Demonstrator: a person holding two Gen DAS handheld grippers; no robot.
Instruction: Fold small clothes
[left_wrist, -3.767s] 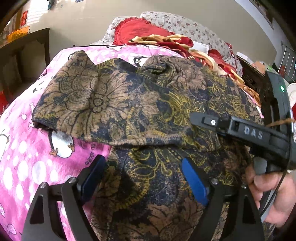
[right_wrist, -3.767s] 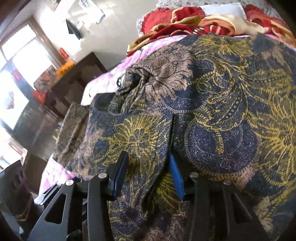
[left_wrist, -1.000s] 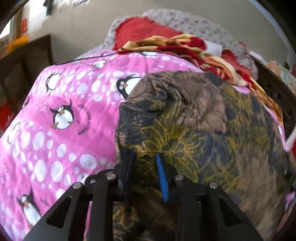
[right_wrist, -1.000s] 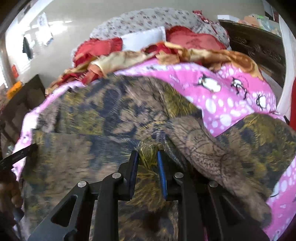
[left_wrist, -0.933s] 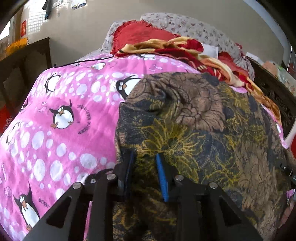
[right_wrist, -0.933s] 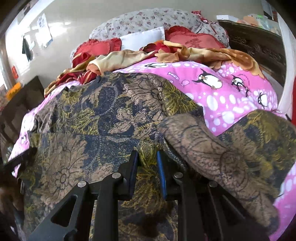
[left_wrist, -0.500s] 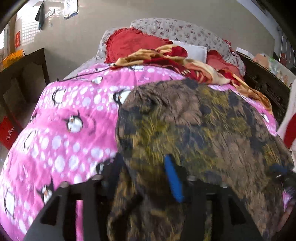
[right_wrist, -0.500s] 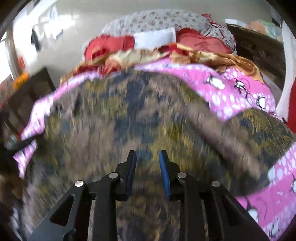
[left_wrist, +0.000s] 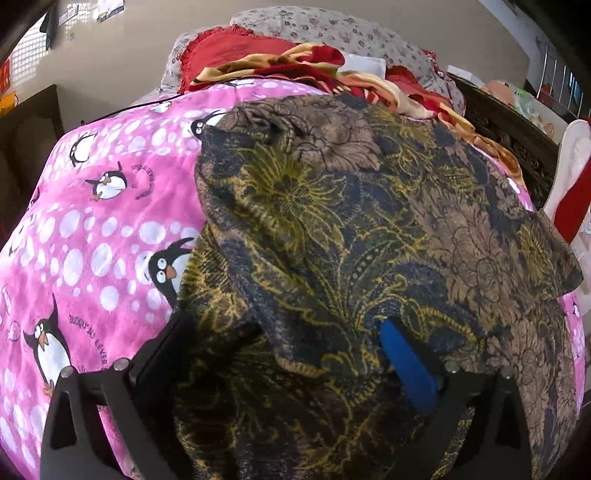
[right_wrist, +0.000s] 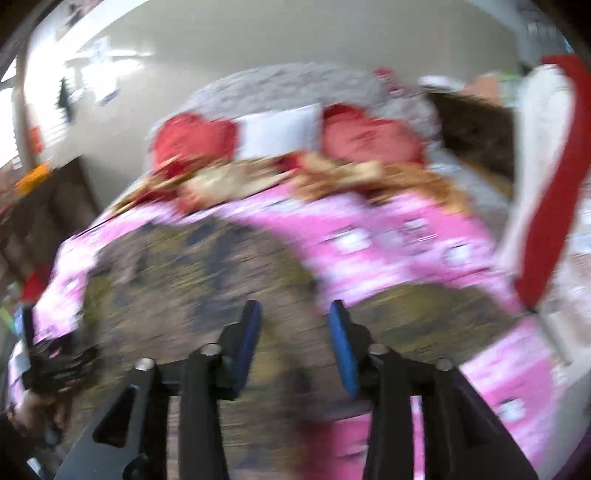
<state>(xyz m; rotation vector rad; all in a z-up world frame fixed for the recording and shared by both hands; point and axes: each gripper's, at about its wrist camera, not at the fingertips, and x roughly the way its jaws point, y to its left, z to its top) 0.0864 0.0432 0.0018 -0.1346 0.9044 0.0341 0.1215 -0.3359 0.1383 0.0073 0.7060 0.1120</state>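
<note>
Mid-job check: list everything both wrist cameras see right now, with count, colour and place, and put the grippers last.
Dark floral-print garment: one, navy, gold and brown; spread on the bed, partly folded over itself.
Pink penguin-print fleece blanket: one, pink with white dots; covers the bed under the garment.
Red pillows: at least two, red; at the head of the bed.
Grey floral cushion: one, grey with small red flowers; behind the red pillows.
Crumpled red and gold cloth: one heap; between the pillows and the blanket.
Dark wooden cabinet: one, dark brown; to the left of the bed.
Left gripper: black with blue pads, open, the garment's edge between its fingers.
Right gripper: black with blue pads, open above the garment; the view is blurred.
</note>
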